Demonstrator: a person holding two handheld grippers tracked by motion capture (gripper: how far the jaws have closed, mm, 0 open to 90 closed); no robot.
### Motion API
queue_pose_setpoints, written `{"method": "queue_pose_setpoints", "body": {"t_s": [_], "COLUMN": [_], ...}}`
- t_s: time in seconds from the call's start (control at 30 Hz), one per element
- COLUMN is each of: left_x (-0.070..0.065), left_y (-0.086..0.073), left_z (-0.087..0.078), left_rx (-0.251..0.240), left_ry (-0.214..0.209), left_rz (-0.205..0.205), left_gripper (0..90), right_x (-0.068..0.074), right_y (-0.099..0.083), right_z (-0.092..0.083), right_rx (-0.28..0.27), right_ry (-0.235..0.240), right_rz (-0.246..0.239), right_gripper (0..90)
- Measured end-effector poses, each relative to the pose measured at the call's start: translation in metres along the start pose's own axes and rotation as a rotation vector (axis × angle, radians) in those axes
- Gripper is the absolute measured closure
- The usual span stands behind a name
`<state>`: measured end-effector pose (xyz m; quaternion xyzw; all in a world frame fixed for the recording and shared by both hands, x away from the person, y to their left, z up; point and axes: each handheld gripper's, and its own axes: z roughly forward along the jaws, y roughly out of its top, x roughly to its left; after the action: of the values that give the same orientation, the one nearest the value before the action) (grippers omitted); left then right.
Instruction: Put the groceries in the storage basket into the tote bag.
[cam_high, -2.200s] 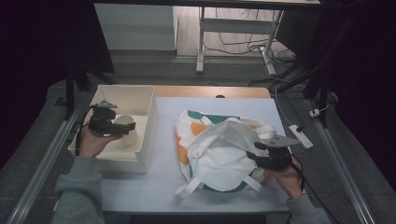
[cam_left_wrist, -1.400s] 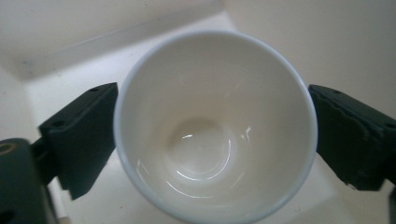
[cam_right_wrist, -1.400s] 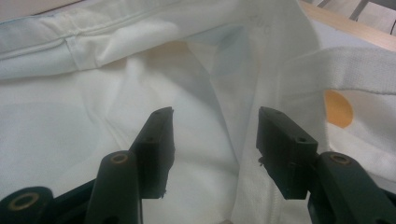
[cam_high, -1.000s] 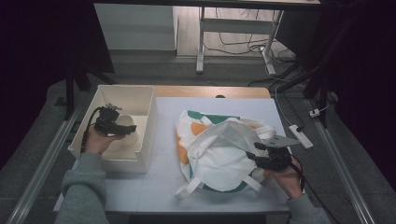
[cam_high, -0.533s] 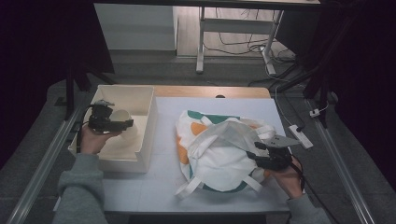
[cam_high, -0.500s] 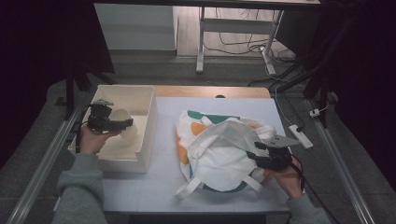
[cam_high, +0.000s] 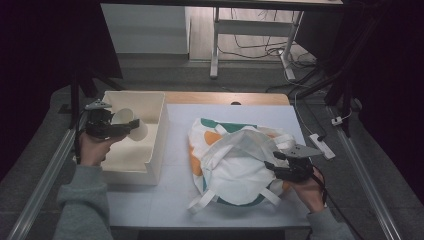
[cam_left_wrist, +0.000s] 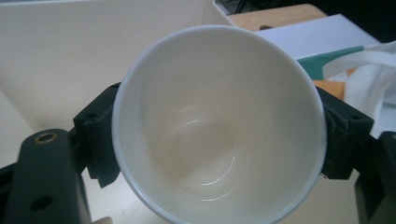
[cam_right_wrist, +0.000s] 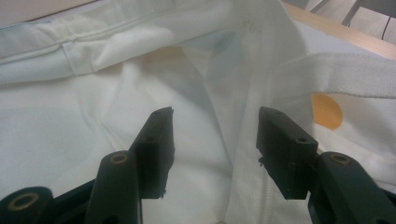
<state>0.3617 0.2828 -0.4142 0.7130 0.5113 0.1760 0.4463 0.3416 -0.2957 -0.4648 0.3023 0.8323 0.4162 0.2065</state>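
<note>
A white cup (cam_high: 135, 129) hangs over the cream box (cam_high: 161, 125) at the left, tilted on its side. My left gripper (cam_high: 126, 128) is shut on it. In the left gripper view the empty cup (cam_left_wrist: 217, 93) faces the camera, mouth first, with the left gripper (cam_left_wrist: 223, 140) clamping its sides. A white cloth bag (cam_high: 235, 160) with orange and green patches lies on the table's middle. My right gripper (cam_high: 272, 165) rests at the bag's right edge. In the right gripper view the right gripper (cam_right_wrist: 215, 121) stands open over the bag cloth (cam_right_wrist: 93, 107); a fold runs between the jaws without being pinched.
The table (cam_high: 175, 200) has a white cover, with a wooden strip (cam_high: 225, 97) at its far edge. A bag strap (cam_high: 202, 202) trails toward the front edge. Metal rails (cam_high: 40, 185) run along both sides. A power strip (cam_high: 320, 145) lies off the right edge.
My left gripper has lifted the cup a little higher over the box. The right gripper and the bag have kept still.
</note>
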Motion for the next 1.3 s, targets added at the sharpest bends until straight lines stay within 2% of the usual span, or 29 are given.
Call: {"method": "queue_pose_setpoints", "body": {"t_s": [0.27, 0.43, 0.77, 0.93, 1.13, 1.3], "left_x": [-0.005, -0.012, -0.037, -0.049, -0.065, -0.078], "left_y": [0.004, 0.007, 0.017, 0.02, 0.022, 0.023], "left_z": [-0.012, -0.018, -0.03, -0.032, -0.028, -0.025], "left_rx": [-0.097, -0.136, -0.197, -0.218, -0.221, -0.205], "left_ry": [-0.059, -0.105, -0.137, -0.171, -0.239, -0.271], "left_rz": [-0.036, -0.037, 0.019, 0.038, 0.055, 0.09], "left_gripper": [19.6, 19.6, 19.6, 19.5, 19.6, 19.6], "right_x": [0.0, 0.0, 0.001, 0.001, 0.001, 0.001], "right_y": [0.0, 0.0, -0.001, 0.0, 0.0, 0.0], "right_z": [0.001, 0.001, 0.002, 0.002, 0.002, 0.002], "right_rx": [0.003, 0.004, 0.008, 0.008, 0.005, 0.006], "right_ry": [0.002, 0.002, 0.003, 0.004, 0.003, 0.004], "right_rz": [-0.001, -0.001, -0.002, -0.005, -0.003, -0.005], "right_gripper": [46.3, 46.3, 46.3, 46.3, 46.3, 46.3]}}
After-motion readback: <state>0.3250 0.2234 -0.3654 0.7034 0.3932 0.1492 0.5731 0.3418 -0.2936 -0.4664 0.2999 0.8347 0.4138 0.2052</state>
